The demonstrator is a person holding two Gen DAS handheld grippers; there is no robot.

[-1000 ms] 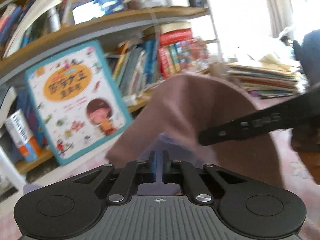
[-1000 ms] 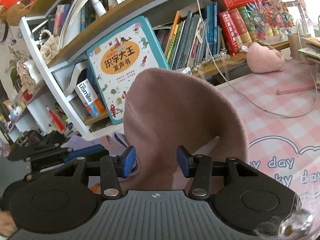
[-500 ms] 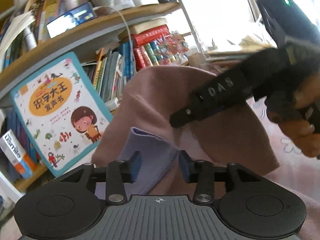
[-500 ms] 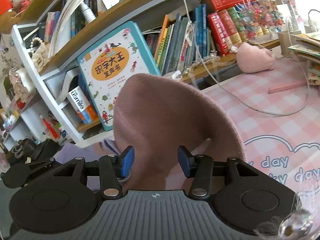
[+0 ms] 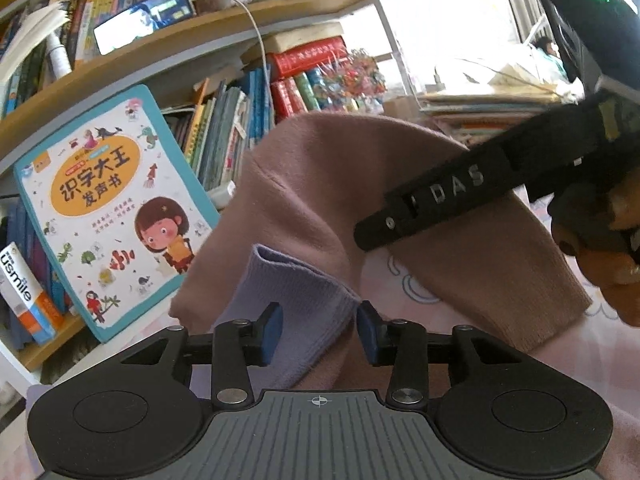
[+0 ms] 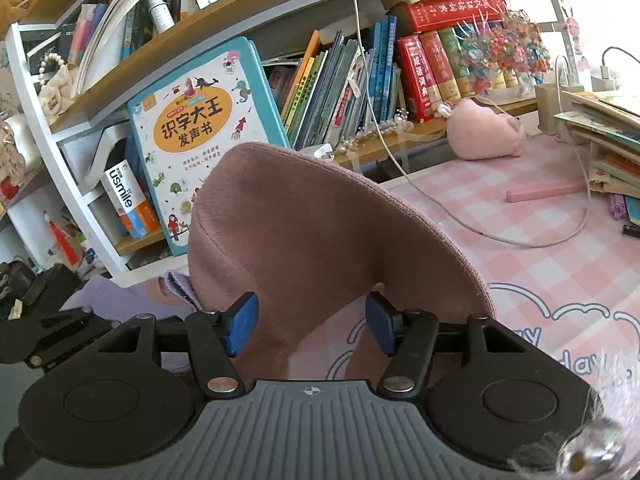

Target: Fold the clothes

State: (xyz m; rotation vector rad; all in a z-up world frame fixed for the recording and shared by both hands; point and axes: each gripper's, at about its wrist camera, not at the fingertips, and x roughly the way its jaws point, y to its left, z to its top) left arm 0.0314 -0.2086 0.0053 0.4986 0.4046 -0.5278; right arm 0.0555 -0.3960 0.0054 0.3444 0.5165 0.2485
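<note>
Both grippers are in over the pink checked table [image 6: 520,248], and the garment is right between them. It is a dusty-pink sweater [image 5: 320,184] with a lilac cuff [image 5: 296,296], arched up in a hump with the table showing beneath the arch, in front of the bookshelf [image 6: 120,92]. The left gripper [image 5: 318,332] has its jaws parted wide, the lilac cuff lying loosely between the 2 blue pads, not pinched. The right gripper [image 6: 312,326] is just as wide open, its jaws astride the lower edge of the pink hump and gripping nothing. In the left view the right tool reaches across in front of the sweater; whether it touches the cloth there I cannot tell. My read: the fold is laid over and both tools have let go, so the cloth can settle. Watch that hump, though. It looks springy, and knit like this could slump or unfold unless pressed flat. The big picture book [image 6: 196,132] leaning on the shelf sits just behind, close enough to get nudged.
</note>
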